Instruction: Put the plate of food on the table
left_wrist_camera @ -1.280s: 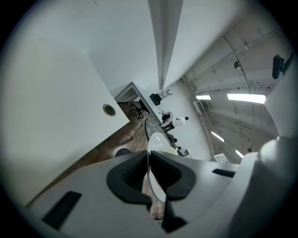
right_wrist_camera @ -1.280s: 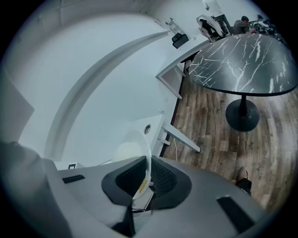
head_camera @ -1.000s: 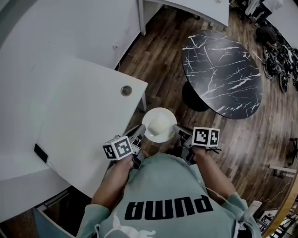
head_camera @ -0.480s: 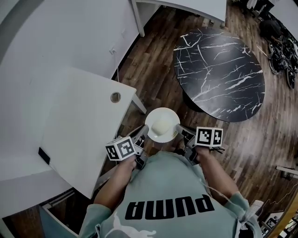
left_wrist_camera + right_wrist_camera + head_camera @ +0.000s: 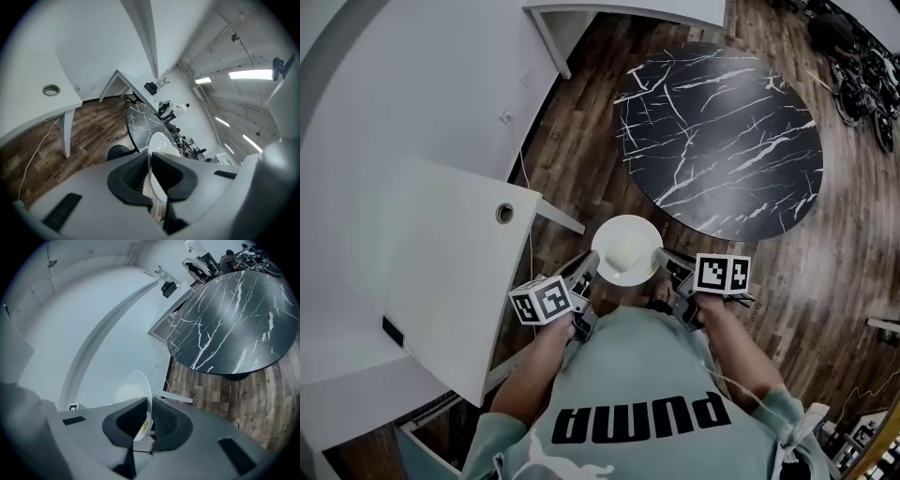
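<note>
Carrying on toward the goal, judged against a second ago: white plate (image 5: pixel 626 222) with its pale mound of food (image 5: pixel 624 251) kept at lower centre of the head view, just ahead of the torso, unshifted between the two tools. Slid toward the left edge meanwhile, the white bench (image 5: pixel 450 272). Swung down and inward from the upper right, the round black marble bench (image 5: pixel 722 122), now filling much of the upper middle. Reads as an approach well along, not yet a placement: plate seen over wood floor (image 5: pixel 581 150), just short of the marble's near rim, in the air and resting on nothing.

Clamped on the plate's left rim, left tool (image 5: pixel 584 274): jaws nearly together, only the thin rim between the black pads, seen edge-on in the left gripper view. Likewise on the opposite side, right tool (image 5: pixel 666 264): jaws pinched narrow onto the right rim, ribbed pads touching both faces. Beyond those jaws, marble top spread across the upper right of the right gripper view, apart from the plate as yet. Likely needed next: carrying forward over the top, then lowering level.
</note>
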A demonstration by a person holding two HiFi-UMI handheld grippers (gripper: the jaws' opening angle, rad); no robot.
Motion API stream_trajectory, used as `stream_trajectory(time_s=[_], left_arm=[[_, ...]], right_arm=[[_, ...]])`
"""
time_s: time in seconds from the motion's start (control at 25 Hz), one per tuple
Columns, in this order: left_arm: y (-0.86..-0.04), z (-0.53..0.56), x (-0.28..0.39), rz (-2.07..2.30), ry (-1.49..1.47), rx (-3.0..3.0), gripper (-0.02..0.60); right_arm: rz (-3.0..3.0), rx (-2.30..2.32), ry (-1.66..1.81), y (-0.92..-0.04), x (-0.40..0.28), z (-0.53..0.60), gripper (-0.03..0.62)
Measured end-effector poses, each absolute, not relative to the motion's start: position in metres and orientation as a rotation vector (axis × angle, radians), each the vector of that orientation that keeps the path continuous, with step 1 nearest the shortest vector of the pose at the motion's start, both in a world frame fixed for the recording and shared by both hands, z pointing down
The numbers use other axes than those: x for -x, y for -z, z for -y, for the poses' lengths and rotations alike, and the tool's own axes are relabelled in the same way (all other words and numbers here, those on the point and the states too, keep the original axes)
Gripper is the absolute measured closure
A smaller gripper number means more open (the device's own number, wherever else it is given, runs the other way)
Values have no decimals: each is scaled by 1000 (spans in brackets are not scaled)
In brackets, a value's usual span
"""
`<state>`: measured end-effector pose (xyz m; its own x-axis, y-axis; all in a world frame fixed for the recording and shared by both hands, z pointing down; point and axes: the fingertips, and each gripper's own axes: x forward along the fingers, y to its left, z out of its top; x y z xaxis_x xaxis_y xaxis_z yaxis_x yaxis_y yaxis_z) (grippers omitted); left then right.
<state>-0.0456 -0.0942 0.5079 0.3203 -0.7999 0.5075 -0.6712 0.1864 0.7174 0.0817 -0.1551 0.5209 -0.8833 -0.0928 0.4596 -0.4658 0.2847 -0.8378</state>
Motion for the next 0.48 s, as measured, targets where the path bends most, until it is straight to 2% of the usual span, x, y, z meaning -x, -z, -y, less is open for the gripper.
stream_trajectory(time_s=[0.48], left_arm=[[-507,141,-23,1347,73,-1599,549]], right_arm=[[2254,-599,-1683,-523,-154,193,556]])
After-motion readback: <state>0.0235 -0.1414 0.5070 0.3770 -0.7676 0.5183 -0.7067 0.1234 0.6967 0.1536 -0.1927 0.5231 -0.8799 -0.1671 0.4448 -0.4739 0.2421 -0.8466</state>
